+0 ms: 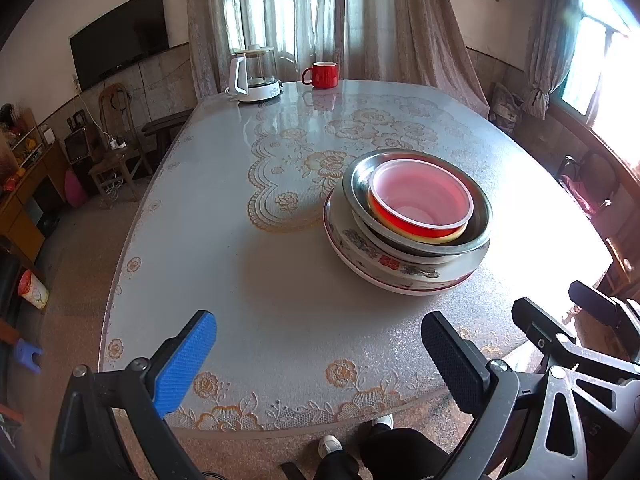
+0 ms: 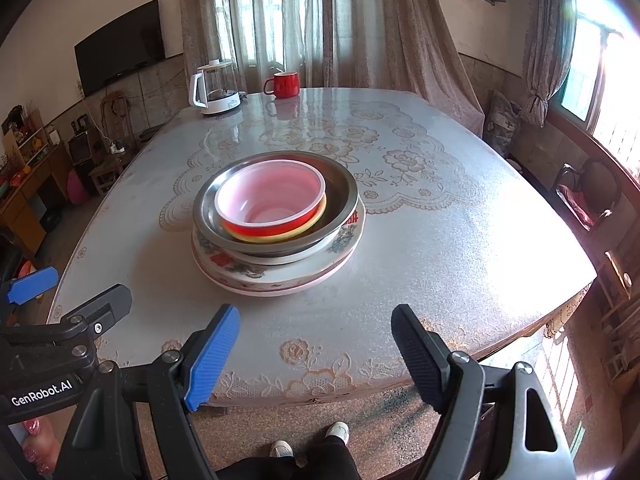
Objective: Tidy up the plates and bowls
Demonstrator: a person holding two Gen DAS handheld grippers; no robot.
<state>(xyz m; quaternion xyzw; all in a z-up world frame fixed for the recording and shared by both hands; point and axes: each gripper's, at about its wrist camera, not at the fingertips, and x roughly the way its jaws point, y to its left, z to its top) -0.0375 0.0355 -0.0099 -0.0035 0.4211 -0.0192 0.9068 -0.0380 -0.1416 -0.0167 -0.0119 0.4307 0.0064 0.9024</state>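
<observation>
Both claws are hovering above the near edge of the surface (image 2: 460, 240), the left claw (image 1: 320, 364) and the right claw (image 2: 316, 356) each standing wide with nothing between the pads. The red bowl (image 2: 272, 200) is sitting nested on a yellow bowl (image 2: 316, 216) inside a steel bowl (image 2: 340, 184), all stacked on floral plates (image 2: 344, 240) mid-surface. A red mug (image 2: 283, 84) and a kettle (image 2: 214, 90) are standing at the far edge, well apart from the stack.
</observation>
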